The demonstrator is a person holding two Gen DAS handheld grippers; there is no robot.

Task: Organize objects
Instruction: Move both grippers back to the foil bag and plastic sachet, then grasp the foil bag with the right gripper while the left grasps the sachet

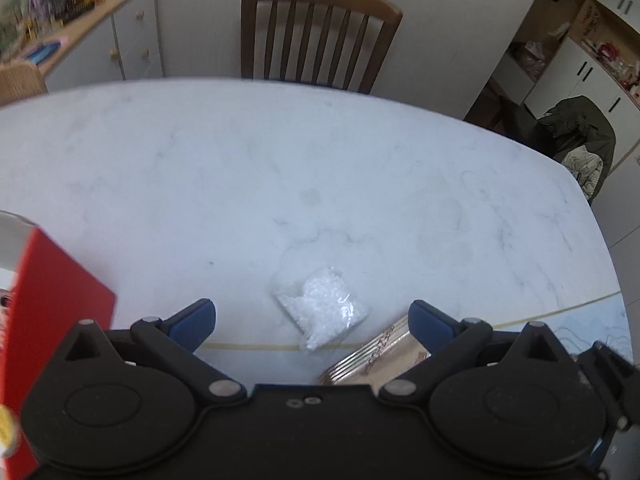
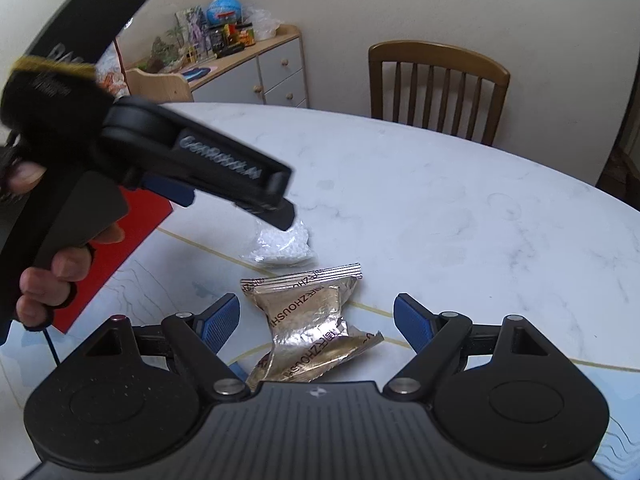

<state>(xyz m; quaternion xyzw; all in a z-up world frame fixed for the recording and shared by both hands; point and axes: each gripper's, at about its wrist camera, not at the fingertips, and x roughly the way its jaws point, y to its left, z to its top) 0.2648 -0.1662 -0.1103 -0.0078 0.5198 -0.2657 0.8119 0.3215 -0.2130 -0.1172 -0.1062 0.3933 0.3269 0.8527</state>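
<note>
The left wrist camera sits behind the left gripper (image 1: pixel 312 326) and looks steeply down along its two fingers, close above the white table (image 1: pixel 240 168). A clear bag of white pellets (image 1: pixel 324 312) lies just ahead of the fingertips. The right wrist camera sits behind the right gripper (image 2: pixel 316 322), also tilted down and close to the table. A foil packet (image 2: pixel 312 332) lies between its fingers. Both views share the bag, the packet, the red box (image 1: pixel 56 308), the wooden chair (image 1: pixel 320 32) and the cabinet (image 1: pixel 100 36). The right view also shows the left gripper from the side.
</note>
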